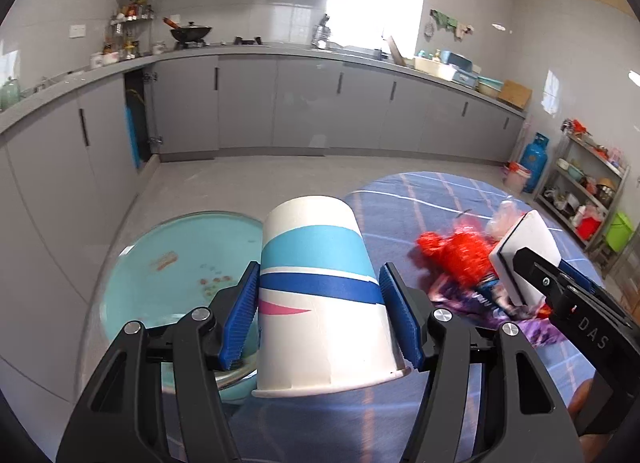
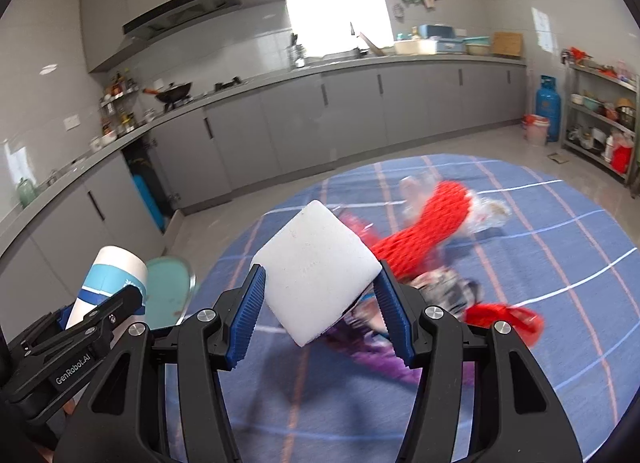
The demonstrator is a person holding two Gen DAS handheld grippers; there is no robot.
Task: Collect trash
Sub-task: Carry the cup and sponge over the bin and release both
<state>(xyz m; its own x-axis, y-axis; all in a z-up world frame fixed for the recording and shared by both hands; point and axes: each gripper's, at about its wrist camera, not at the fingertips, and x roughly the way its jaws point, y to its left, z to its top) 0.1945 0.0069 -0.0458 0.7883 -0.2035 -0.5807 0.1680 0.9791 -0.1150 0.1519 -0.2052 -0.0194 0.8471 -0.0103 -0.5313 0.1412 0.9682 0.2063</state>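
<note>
The left gripper (image 1: 320, 315) is clamped on a white paper cup (image 1: 320, 295) with light blue, dark blue and pink bands, its blue ribbed pads pressing the cup's two sides; the cup is held upside down, rim toward the camera, above the near edge of the round table with the blue checked cloth (image 1: 432, 199). Just off that table's left edge sits a round turquoise bin (image 1: 180, 247) with a few brownish scraps inside. The right gripper (image 2: 320, 299) grips a white foam block (image 2: 316, 271), tilted so one corner points down, over the same table. Further in on the cloth lies a loose heap of trash: a red mesh net (image 2: 432, 223), a crumpled clear plastic bag (image 2: 486, 209) touching it, and a purple wrapper (image 2: 384, 359) nearer the block (the heap is blurred, so finer detail escapes me). Beyond the table, grey cabinets (image 1: 304, 111) line the wall.
</note>
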